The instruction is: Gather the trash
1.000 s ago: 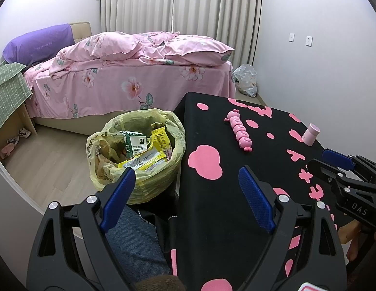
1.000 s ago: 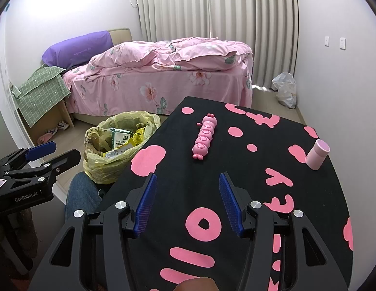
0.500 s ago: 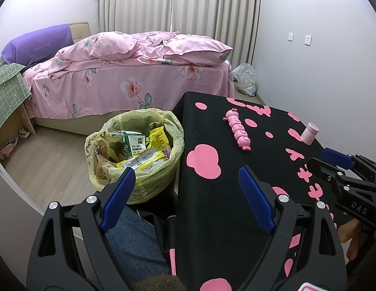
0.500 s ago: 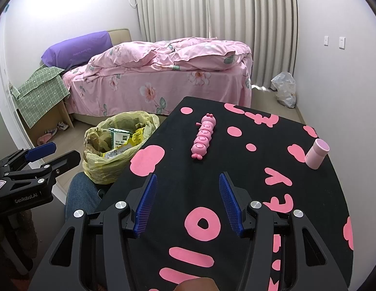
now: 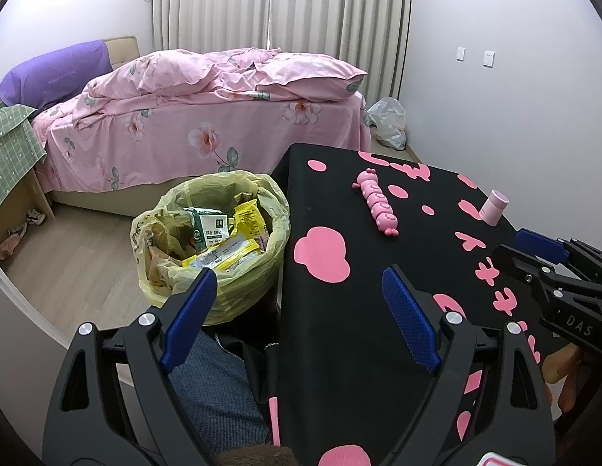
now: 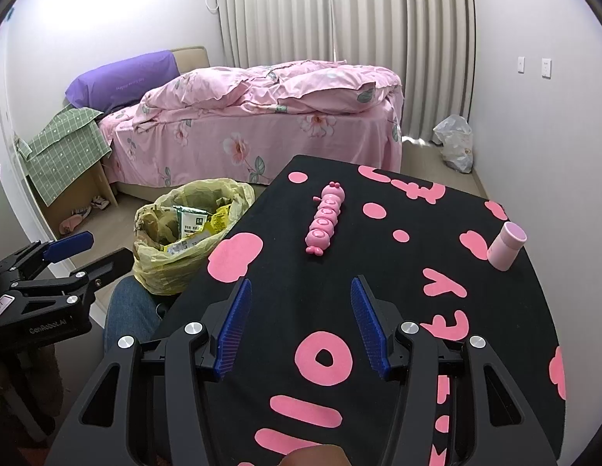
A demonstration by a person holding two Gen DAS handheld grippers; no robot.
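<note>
A yellow bag-lined trash bin point(image 5: 238, 295) stands on the floor left of the table, holding several wrappers point(image 5: 223, 248); it also shows in the right wrist view point(image 6: 172, 272). My left gripper point(image 5: 299, 283) is open and empty, held above the table's near left edge beside the bin. My right gripper point(image 6: 301, 295) is open and empty above the black table with pink shapes point(image 6: 285, 272). A pink caterpillar toy point(image 6: 326, 219) and a small pink cup point(image 6: 506, 246) sit on the table.
A bed with pink floral bedding point(image 5: 207, 124) stands beyond the bin. A white plastic bag point(image 5: 388, 122) lies in the far corner by the curtains. A cabinet under a green cloth point(image 6: 64, 147) stands at left. The person's knee point(image 5: 219, 392) is below the left gripper.
Both grippers have barely shifted; the left view has drifted slightly. Nothing was taken hold of or let go.
</note>
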